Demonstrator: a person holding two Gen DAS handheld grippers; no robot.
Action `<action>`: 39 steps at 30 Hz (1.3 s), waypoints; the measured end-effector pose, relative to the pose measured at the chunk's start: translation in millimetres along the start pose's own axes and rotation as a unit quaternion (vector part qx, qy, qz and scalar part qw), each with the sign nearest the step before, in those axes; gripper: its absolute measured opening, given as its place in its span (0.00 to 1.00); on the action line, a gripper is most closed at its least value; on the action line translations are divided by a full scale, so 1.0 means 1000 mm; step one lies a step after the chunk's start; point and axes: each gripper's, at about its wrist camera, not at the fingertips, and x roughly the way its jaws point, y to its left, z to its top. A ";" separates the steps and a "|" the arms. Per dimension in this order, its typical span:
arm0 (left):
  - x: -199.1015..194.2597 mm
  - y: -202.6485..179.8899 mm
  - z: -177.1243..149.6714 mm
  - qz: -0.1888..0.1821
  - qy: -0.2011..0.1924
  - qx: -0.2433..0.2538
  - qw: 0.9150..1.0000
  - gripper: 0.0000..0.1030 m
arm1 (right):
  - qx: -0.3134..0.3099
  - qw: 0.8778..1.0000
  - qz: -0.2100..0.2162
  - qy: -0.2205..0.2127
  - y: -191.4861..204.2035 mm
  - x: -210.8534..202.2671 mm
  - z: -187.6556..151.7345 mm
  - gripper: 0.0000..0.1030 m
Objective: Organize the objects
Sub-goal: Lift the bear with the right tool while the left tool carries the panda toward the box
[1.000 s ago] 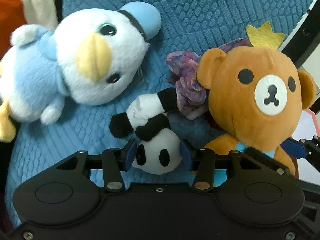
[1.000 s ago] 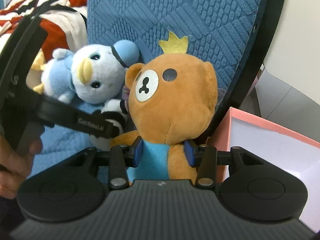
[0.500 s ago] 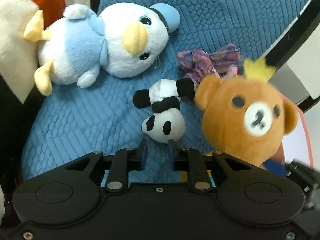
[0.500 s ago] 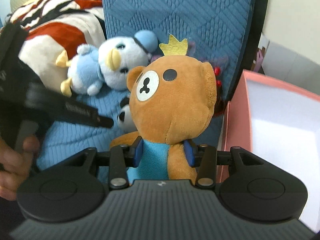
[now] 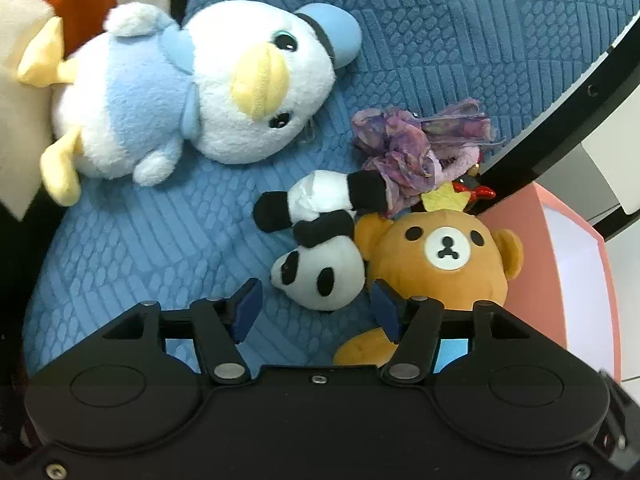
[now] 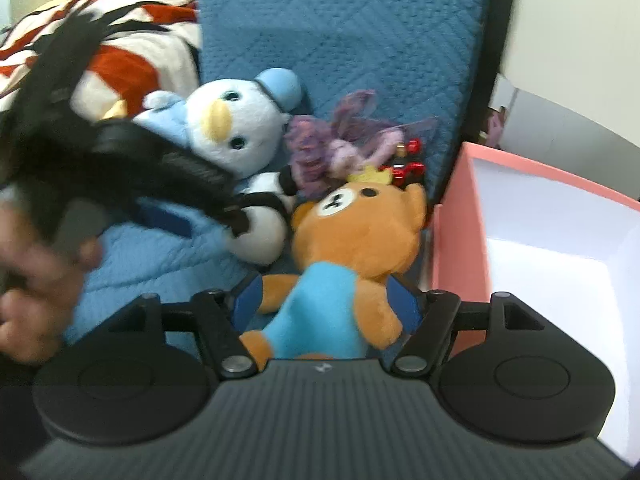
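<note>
A small panda plush (image 5: 320, 276) lies head-down on the blue chair seat (image 5: 160, 248). My left gripper (image 5: 316, 312) is open, its jaws spread just below the panda's head. A brown bear plush (image 6: 360, 232) with a blue shirt lies on the seat beside the panda; it also shows in the left wrist view (image 5: 440, 260). My right gripper (image 6: 326, 304) is open, its jaws on either side of the bear's body, not pinching it. A white and blue bird plush (image 5: 192, 92) lies at the back left. A purple scarf (image 5: 412, 144) lies behind the bear.
A pink box (image 6: 456, 240) with a white inside stands right of the chair. A small red toy (image 6: 408, 160) lies by the scarf. A red and white striped cloth (image 6: 120, 48) lies to the left. The chair's black frame (image 5: 560, 92) runs along the right.
My right gripper opened and let the bear drop onto the seat next to the panda. My left gripper opened wide and moved close to the panda's head.
</note>
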 end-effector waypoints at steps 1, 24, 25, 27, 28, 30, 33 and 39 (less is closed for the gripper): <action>0.003 -0.002 0.001 0.001 0.001 0.003 1.000 0.59 | -0.005 1.000 0.002 -0.003 0.004 -0.002 -0.002 0.68; 0.039 -0.015 0.003 0.043 0.001 0.040 0.998 0.53 | -0.054 0.996 -0.068 0.027 0.008 0.047 0.000 0.71; 0.038 -0.014 0.002 0.041 0.001 0.041 0.998 0.53 | -0.058 0.996 -0.069 0.029 0.007 0.051 0.001 0.71; 0.037 -0.011 -0.001 0.041 -0.001 0.037 0.998 0.53 | -0.065 0.995 -0.069 0.035 0.009 0.058 0.001 0.72; 0.037 -0.010 -0.003 0.041 0.000 0.037 0.998 0.53 | -0.066 0.995 -0.070 0.039 0.009 0.062 0.001 0.75; 0.034 -0.011 -0.009 0.042 -0.005 0.042 0.998 0.53 | -0.067 0.994 -0.072 0.043 0.009 0.066 0.002 0.79; 0.033 -0.009 -0.012 0.042 -0.007 0.039 0.998 0.53 | -0.066 0.994 -0.070 0.046 0.007 0.070 0.003 0.79; 0.031 -0.003 -0.013 0.036 -0.010 0.031 0.999 0.52 | -0.080 0.993 -0.071 0.050 0.007 0.073 0.002 0.80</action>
